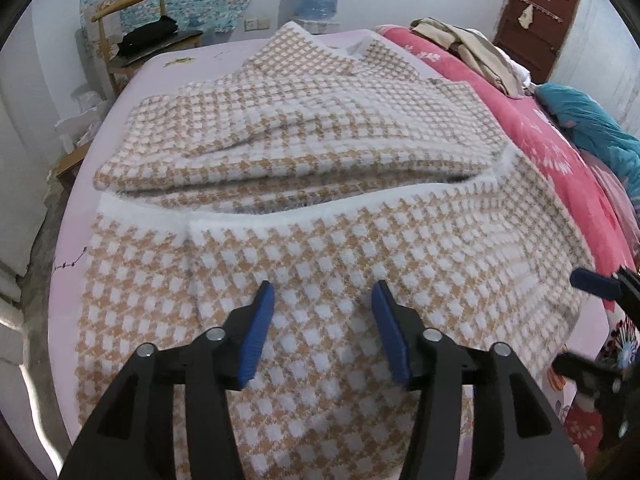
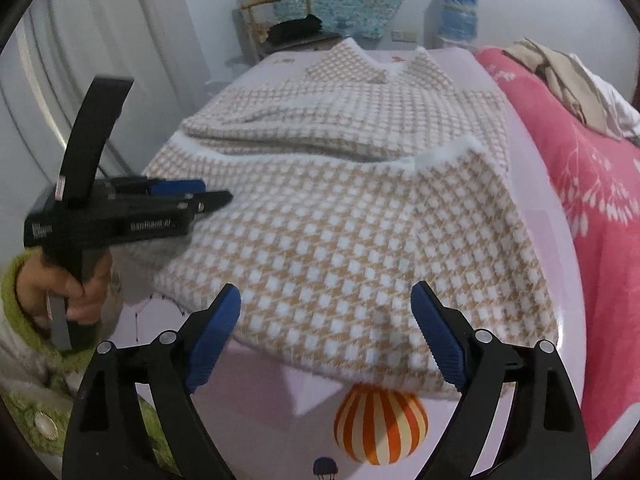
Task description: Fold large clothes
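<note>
Checked sweater (image 1: 320,208) lies flat on the bed (image 1: 80,200), filling the middle of both views. Its sleeves are already folded across the chest in the upper half of the frame; the lower body and hem spread toward the bottom.

Left gripper (image 1: 322,332): jaws apart, hovering over the lower body cloth at bottom centre of the left view, nothing between the pads. Right gripper (image 2: 326,336): jaws wide apart at the bottom of the right view, poised over the near hem edge, empty as well. The left gripper also shows at mid left of the right view, held by a hand (image 2: 76,292) in a green sleeve.

Likely step: take the hem on both sides and fold it up over the sleeves.

Risks, as judged:
- Thick, fluffy knit. A shallow pinch could catch only the top layer, so the front lifts and the back stays, giving a skewed fold.
- Left gripper sits over the middle of the cloth, not an edge. Gripping there would bunch the fabric rather than raise the hem.
- Uneven lift between the two sides would drag the folded sleeves out of place.
- Pink quilt (image 1: 540,152) lies just beside the sweater at right; a wide jaw could snag it along with the hem.
</note>
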Tool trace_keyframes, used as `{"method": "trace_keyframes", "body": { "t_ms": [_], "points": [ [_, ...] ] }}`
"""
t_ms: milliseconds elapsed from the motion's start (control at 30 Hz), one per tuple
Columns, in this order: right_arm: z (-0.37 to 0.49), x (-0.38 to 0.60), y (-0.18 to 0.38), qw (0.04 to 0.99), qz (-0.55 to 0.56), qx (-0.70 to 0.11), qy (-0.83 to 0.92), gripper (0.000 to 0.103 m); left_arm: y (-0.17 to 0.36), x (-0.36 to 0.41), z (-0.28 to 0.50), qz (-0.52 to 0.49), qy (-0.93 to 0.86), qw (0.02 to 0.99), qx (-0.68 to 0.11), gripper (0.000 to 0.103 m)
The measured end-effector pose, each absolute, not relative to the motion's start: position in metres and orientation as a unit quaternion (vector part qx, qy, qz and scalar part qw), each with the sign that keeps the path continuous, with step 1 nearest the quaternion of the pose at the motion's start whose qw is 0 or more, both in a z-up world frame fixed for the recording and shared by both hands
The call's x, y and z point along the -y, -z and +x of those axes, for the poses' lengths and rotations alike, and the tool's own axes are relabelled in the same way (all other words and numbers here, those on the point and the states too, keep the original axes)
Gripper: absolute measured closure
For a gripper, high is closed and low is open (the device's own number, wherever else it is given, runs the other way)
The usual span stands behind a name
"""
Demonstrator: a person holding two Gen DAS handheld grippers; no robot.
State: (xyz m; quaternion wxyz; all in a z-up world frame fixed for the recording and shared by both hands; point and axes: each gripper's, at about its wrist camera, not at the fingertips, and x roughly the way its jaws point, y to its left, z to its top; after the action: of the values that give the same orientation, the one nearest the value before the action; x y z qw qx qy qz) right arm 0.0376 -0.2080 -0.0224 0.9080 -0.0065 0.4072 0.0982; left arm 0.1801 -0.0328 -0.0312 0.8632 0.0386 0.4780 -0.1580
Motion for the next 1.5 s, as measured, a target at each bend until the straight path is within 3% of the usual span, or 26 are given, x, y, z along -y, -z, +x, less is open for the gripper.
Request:
{"method": "trace_keyframes", "body": {
  "t_ms": [100,300,833,1500],
  "points": [
    [0.039,0.205,0.031,0.903,-0.013,-0.420,-0.090,0.019,0.031,0.031,0.180,0.047,0.137,0.866,-0.479,0.035],
    [0.045,0.208,0.046,0.899,0.002,-0.432,-0.070,0.012,0.032,0.027,0.181,0.045,0.126,0.866,-0.482,0.026],
    [0.051,0.211,0.050,0.896,0.008,-0.439,-0.072,0.008,0.033,0.026,0.180,0.054,0.095,0.870,-0.481,0.013],
    [0.051,0.206,0.045,0.896,-0.007,-0.440,-0.058,0.008,0.034,0.024,0.181,0.052,0.083,0.871,-0.481,0.007]
  ]
}}
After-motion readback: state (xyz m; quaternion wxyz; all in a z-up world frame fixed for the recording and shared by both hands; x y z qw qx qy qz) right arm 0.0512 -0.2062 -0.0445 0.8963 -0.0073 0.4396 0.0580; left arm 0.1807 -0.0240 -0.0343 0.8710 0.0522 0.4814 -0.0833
